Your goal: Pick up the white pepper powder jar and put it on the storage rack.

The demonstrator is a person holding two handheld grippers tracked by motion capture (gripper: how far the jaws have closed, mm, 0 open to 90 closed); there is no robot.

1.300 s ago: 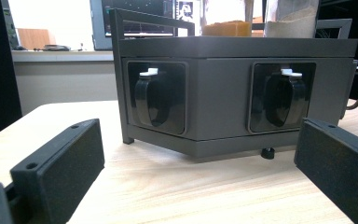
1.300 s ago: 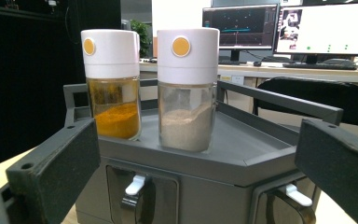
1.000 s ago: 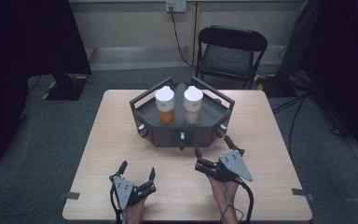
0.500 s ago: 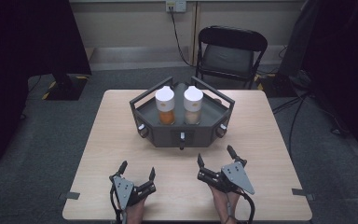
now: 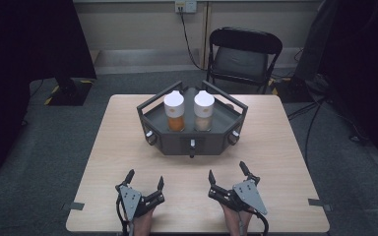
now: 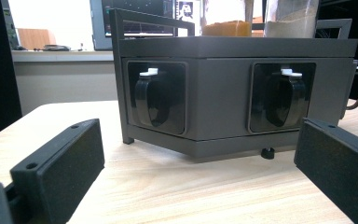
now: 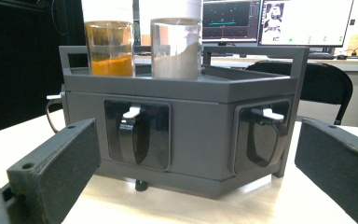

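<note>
Plainly, the thing nearest both grippers is the dark six-sided rack (image 5: 192, 140) standing in the middle of the desk (image 5: 285, 147), well ahead of the hands. On its top sit two clear jars with white lids: the orange jar (image 5: 175, 112) on the left and the pale jar (image 5: 204, 111) just beside it. Set into its side walls are recessed black cups (image 6: 153, 97) with small white tabs above them.

The rack looks rigid and fairly heavy, most likely hard plastic or metal, so it should not flex under a grip. Its raised rails (image 7: 256, 50) at the top edges look like the natural places to take hold for a lift. The jars look smooth, hard and possibly slippery; being tall and filled, they could tip if the rack is jolted. Gripping one around the body below the lid seems safest. The cups look light and would probably come out by their handles.

The left gripper (image 5: 145, 189) lies low near the front edge of the desk, jaws spread wide and holding nothing. The right gripper (image 5: 230, 183) is beside it, jaws likewise spread and empty.

Compared with a second ago, the right gripper has drawn back toward the person and turned to face the rack more squarely; the left has barely shifted. Rack and jars are unmoved.
</note>
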